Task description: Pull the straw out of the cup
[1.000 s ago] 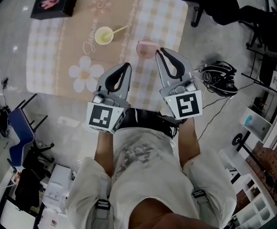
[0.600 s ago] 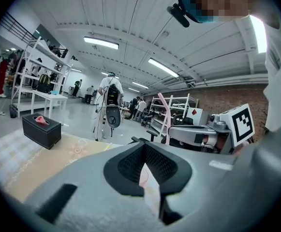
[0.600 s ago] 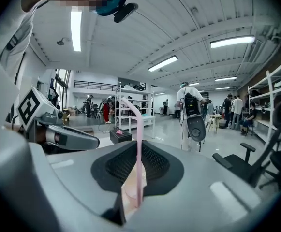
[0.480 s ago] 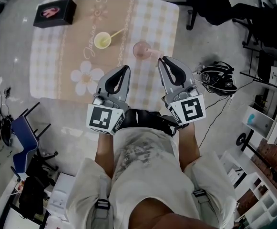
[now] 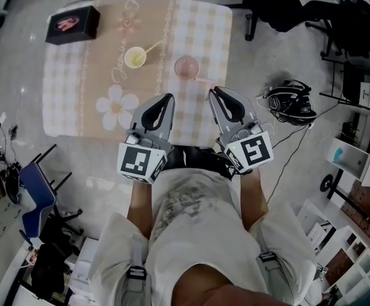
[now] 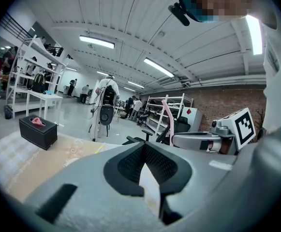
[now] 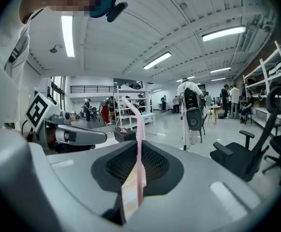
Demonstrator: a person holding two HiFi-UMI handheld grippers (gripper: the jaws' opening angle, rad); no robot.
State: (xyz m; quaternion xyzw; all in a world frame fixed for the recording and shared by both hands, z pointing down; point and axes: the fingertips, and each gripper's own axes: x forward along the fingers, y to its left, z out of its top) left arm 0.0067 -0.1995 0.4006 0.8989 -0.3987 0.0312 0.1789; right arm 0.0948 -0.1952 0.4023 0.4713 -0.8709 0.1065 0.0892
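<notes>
1 yellow straw in yellow cup; rt tool clamps pink straw.

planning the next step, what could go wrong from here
The pink straw is held only by a thin pinch of the right gripper, with a long part sticking up past the tips; it could bend or slip out. The yellow cup with its yellow straw stands ahead on the table; a careless reach might tip it.
</notes>
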